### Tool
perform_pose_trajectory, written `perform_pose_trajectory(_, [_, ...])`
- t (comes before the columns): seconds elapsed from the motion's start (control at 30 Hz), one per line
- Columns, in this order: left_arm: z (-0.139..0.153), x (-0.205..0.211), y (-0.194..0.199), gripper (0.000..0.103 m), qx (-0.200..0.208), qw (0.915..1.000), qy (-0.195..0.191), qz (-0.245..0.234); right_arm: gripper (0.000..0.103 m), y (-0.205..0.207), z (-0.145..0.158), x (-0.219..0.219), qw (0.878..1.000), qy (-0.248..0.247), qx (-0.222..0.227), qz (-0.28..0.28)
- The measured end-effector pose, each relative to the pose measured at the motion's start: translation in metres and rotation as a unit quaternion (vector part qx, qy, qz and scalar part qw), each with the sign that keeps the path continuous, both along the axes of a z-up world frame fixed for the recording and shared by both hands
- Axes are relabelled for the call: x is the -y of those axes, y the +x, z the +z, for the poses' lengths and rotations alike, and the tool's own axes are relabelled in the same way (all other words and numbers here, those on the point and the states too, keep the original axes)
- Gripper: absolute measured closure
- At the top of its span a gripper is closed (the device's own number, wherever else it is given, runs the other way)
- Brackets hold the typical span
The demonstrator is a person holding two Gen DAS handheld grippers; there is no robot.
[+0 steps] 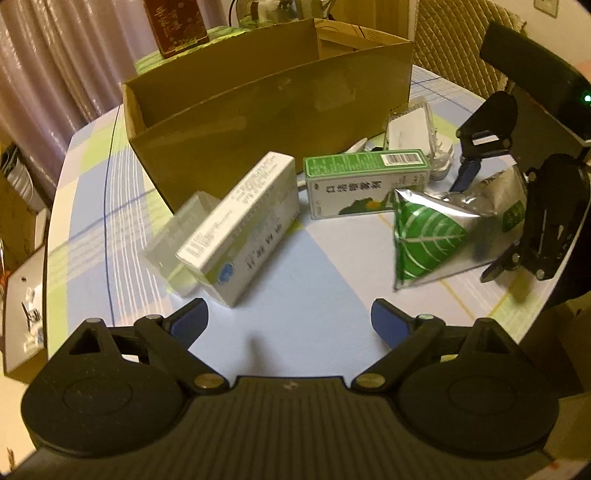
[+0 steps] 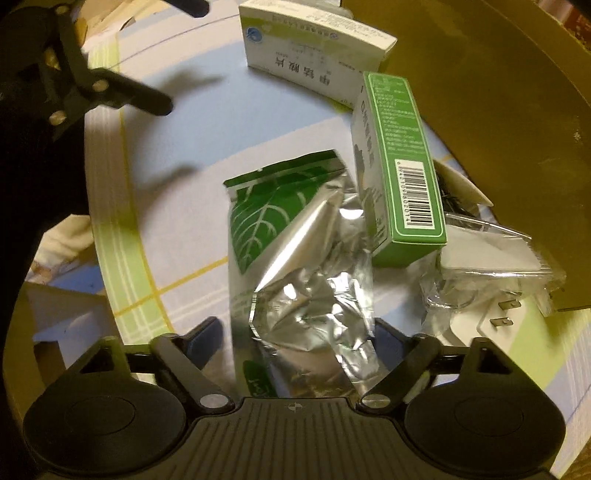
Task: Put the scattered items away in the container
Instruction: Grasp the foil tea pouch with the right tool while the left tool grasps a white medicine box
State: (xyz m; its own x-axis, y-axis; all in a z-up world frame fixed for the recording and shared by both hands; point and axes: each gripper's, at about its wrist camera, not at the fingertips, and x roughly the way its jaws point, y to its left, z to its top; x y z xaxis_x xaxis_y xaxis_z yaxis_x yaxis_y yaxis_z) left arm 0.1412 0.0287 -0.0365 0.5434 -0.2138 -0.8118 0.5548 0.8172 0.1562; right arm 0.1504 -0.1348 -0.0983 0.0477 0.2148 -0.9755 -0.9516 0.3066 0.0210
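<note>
A crumpled silver foil pouch with a green leaf print [image 2: 295,258] stands buckled between the pads of my right gripper [image 2: 297,336], which is shut on its lower end. In the left wrist view the same pouch [image 1: 428,236] rises in a ridge at the right, inside my right gripper [image 1: 480,225]. My left gripper [image 1: 288,319] hangs open over bare tablecloth, holding nothing. Ahead of it lie a white medicine box [image 1: 240,229] and a green-and-white carton [image 1: 369,181]. The open cardboard box [image 1: 258,110] stands behind them.
A clear plastic case [image 1: 177,236] lies against the white box. A white charger in clear packaging [image 2: 491,266] and a white plug [image 2: 491,325] sit by the cardboard box wall [image 2: 498,110]. The round table's edge [image 1: 55,221] curves at left; a brown tin [image 1: 173,26] stands behind.
</note>
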Motion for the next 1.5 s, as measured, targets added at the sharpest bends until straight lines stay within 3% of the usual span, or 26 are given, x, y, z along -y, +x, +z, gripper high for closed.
perform_pose_trajectory(0.17, [0.002,-0.001,0.022,0.011,0.024,0.9991,0.021,-0.028,0.046,-0.003,0.005,0.006,1.000,0.011,0.005,-0.004])
perform_pose_trajectory(0.33, [0.002,0.001,0.048,0.015,0.036,0.9972,0.045,-0.048,0.047,-0.007,0.006,0.015,1.000,0.017,0.009,-0.008])
perform_pose_trajectory(0.5, [-0.004,0.009,0.070,0.039,0.014,0.9955,0.062,-0.071,0.047,-0.015,0.007,0.027,0.999,0.027,0.006,-0.022])
perform_pose_trajectory(0.53, [-0.007,0.012,0.074,0.046,0.007,0.9947,0.068,-0.077,0.047,-0.017,0.008,0.030,0.999,0.028,0.005,-0.025])
perform_pose_trajectory(0.57, [-0.009,0.013,0.076,0.060,0.001,0.9942,0.071,-0.080,0.047,-0.020,0.008,0.026,0.999,0.027,0.005,-0.027])
perform_pose_trajectory(0.67, [-0.013,0.017,0.084,0.079,-0.017,0.9935,0.081,-0.078,0.047,-0.021,0.009,0.027,0.999,0.026,0.005,-0.027])
perform_pose_trajectory(0.7, [-0.013,0.018,0.085,0.082,-0.024,0.9933,0.081,-0.079,0.047,-0.019,0.009,0.025,0.999,0.027,0.005,-0.029])
perform_pose_trajectory(0.93, [-0.006,0.021,0.070,0.083,-0.077,0.9926,0.073,-0.060,0.050,-0.024,0.015,0.035,0.998,0.047,-0.008,-0.050])
perform_pose_trajectory(1.17, [-0.005,0.027,0.034,0.081,-0.101,0.9909,0.071,-0.052,0.050,-0.034,0.012,0.037,0.997,0.050,-0.009,-0.062])
perform_pose_trajectory(1.5, [-0.015,0.034,0.053,0.070,-0.115,0.9899,0.068,-0.047,0.044,-0.029,0.012,0.037,0.996,0.058,-0.010,-0.074])
